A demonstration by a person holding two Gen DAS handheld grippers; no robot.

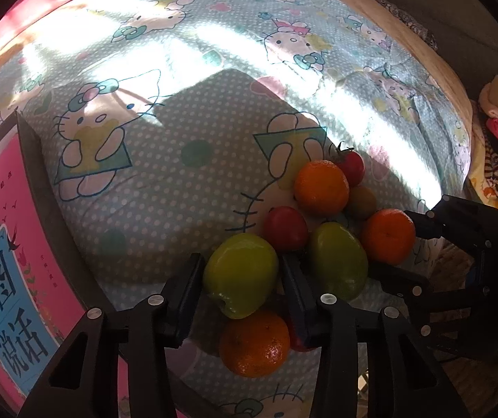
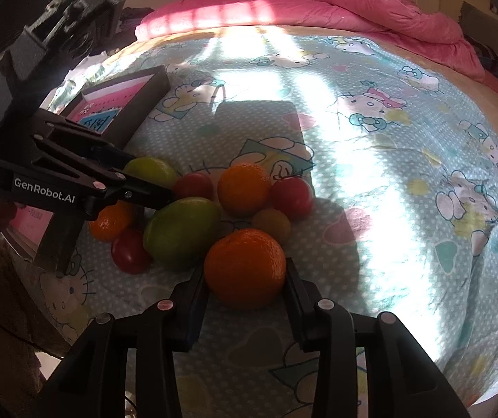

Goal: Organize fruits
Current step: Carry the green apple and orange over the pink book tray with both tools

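on the bed, left gripper (image 1: 240,275) jaws bracket a green fruit (image 1: 240,275), right gripper (image 2: 245,278) jaws bracket an orange (image 2: 245,266); whether either is clenched cannot be told.

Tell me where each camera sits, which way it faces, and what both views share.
Left wrist: on the left gripper, looking along its fingers at a green fruit between them; the right gripper shows at right.
Right wrist: on the right gripper, facing an orange between its fingers; the left gripper shows at left.
Shared: the fruit pile, bedsheet, pink box.
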